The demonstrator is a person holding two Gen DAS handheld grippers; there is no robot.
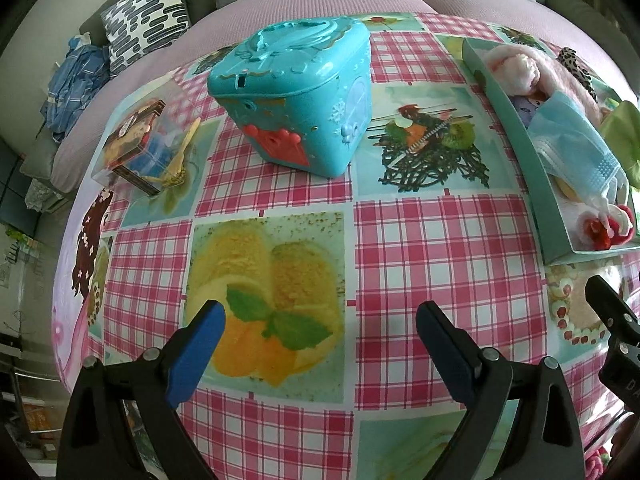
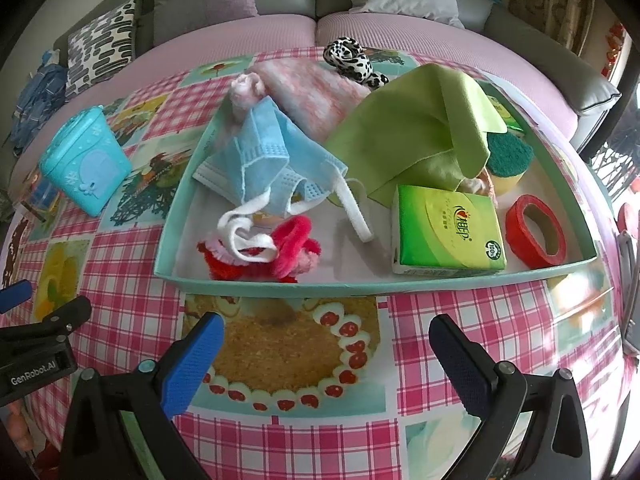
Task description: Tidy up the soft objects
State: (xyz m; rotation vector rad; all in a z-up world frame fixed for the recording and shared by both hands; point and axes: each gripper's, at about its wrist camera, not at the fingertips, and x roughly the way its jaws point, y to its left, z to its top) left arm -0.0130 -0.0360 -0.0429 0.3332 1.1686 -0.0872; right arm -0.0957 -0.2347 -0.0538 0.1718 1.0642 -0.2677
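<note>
A teal tray [image 2: 276, 285] on the table holds soft things: a blue face mask [image 2: 268, 156], a green cloth [image 2: 412, 136], a pink knitted piece [image 2: 304, 88], red and pink fuzzy hair ties [image 2: 288, 248], a green tissue pack [image 2: 448, 232], a sponge [image 2: 508, 160] and a red tape roll [image 2: 536, 232]. A leopard-print scrunchie [image 2: 352, 58] lies behind the tray. My right gripper [image 2: 326, 344] is open and empty, just in front of the tray. My left gripper [image 1: 320, 324] is open and empty over the tablecloth, left of the tray [image 1: 516, 120].
A turquoise toy box [image 1: 296, 92] stands at the table's middle back and also shows in the right wrist view [image 2: 86, 160]. A clear box of small items [image 1: 140, 148] sits at the left. A pink-covered sofa with cushions [image 1: 148, 16] lies beyond the table.
</note>
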